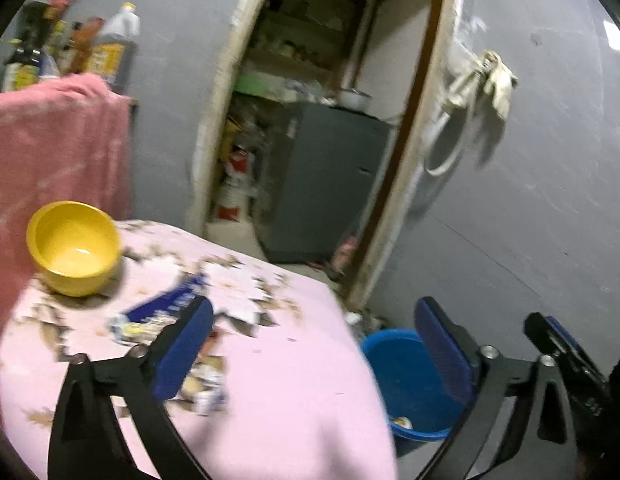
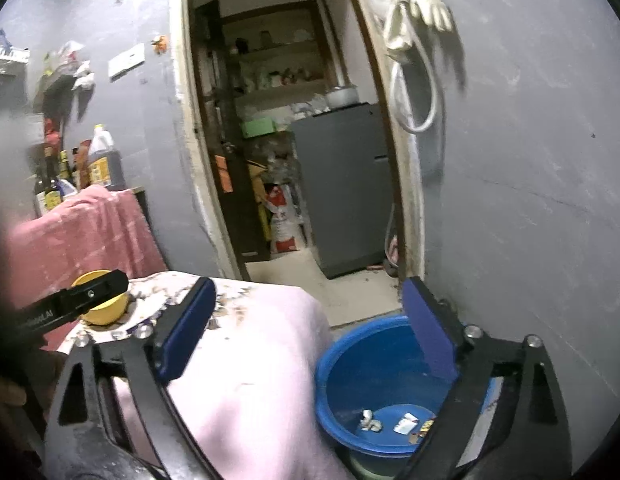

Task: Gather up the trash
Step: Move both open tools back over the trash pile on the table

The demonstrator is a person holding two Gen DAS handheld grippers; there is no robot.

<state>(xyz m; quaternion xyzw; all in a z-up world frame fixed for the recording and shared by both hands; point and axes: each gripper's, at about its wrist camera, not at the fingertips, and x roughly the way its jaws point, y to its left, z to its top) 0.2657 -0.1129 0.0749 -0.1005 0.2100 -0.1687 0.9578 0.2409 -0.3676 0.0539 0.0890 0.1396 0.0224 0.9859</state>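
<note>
Blue wrapper (image 1: 166, 308) flat on table, long axis toward doorway

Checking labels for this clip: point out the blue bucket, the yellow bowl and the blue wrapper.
blue bucket (image 2: 350, 364), right wrist view, inner wall.
yellow bowl (image 1: 76, 248), left wrist view, inside.
blue wrapper (image 1: 166, 304), left wrist view, middle.

Each camera rides on its gripper and looks forward and slightly down. The left wrist view sits close over the pink-covered counter (image 1: 294, 380); the right hangs nearer the blue bucket (image 2: 350, 364). Both share counter, bucket and doorway (image 2: 286, 120).
</note>
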